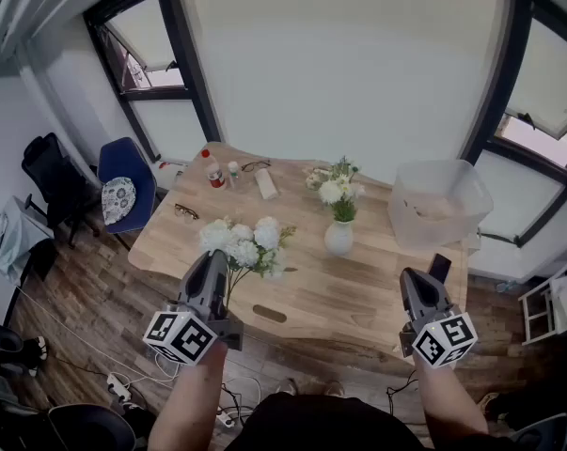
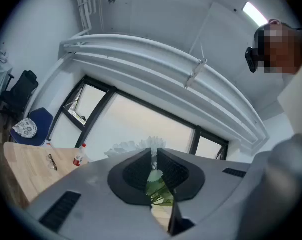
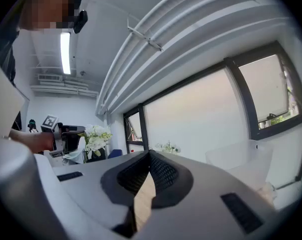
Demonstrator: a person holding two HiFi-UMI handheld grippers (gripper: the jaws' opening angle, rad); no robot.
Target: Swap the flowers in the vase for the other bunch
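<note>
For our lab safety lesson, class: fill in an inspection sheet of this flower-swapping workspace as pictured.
Surface: wooden table.
Job's things: vase holds a bouquet; the other bunch is held above the table's near edge.
Clutter: red-capped bottle, glasses, clear bin.
Grippers: left gripper, fingers shut on the bunch's stems; right gripper shut, empty.
Cables: power strip and cords on the floor.
Surroundings: blue chair, large windows.

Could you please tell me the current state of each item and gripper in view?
Bunch: gripped by its stems, lifted.
Left gripper: shut on the bunch.
Right gripper: shut, empty.
Vase: upright, full.
Flowers: standing in the vase.
Bin: upright, lidless.
Bottle: upright, capped.
</note>
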